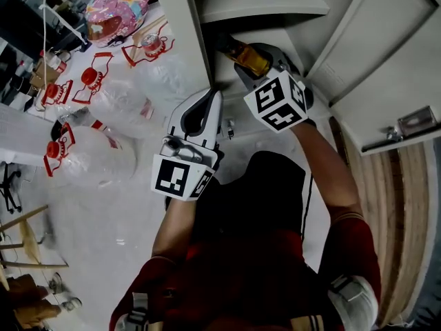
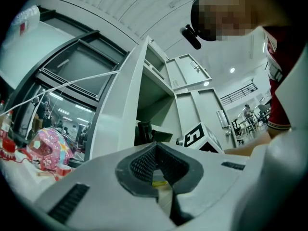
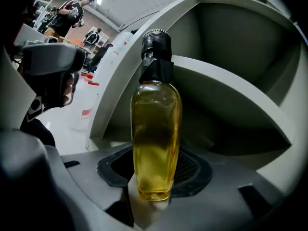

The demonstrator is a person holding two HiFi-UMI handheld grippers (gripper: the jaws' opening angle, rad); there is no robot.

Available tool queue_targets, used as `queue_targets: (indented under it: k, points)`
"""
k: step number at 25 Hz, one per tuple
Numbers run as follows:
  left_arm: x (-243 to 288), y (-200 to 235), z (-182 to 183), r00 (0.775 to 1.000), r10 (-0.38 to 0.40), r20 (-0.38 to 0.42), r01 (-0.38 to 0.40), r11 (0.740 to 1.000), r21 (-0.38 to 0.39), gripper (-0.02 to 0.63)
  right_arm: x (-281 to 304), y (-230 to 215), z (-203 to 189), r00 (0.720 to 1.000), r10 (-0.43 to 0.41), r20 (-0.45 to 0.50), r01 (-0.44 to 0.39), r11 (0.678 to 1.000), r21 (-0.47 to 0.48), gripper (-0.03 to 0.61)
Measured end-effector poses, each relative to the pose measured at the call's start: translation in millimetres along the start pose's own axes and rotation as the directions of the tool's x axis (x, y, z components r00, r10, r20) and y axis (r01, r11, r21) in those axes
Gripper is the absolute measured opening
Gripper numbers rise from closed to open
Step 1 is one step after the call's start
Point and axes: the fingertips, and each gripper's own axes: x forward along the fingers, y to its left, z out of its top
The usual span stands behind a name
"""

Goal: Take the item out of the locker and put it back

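Note:
A slim clear bottle (image 3: 156, 138) of yellow liquid with a black cap stands upright between the pads of my right gripper (image 3: 153, 179), which is shut on its lower part. In the head view the bottle (image 1: 246, 54) and the right gripper (image 1: 249, 62) are at the mouth of the open grey locker (image 1: 262, 5), just over a shelf. A curved grey shelf (image 3: 226, 100) lies behind the bottle. My left gripper (image 1: 211, 95) hangs beside the locker's left wall, shut with nothing held. Its jaws (image 2: 156, 170) point up along that wall (image 2: 126, 105).
The locker door (image 1: 389, 61) stands open at the right, with a metal latch (image 1: 415, 123). Left of the locker a white table (image 1: 117, 205) holds clear plastic bags, red-capped items (image 1: 89, 78) and a pink star-print bag (image 1: 118, 9). A wooden floor (image 1: 400, 212) shows at the right.

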Motion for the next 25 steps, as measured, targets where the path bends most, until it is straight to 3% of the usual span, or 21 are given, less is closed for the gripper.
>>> queue_targets:
  k: [25]
  points:
    - [3,5,-2,0.999,0.019,-0.033,-0.018,0.999,0.047,0.006,48,-22,-12,0.996,0.022,-0.084,-0.023,1.000,-0.009,0.192]
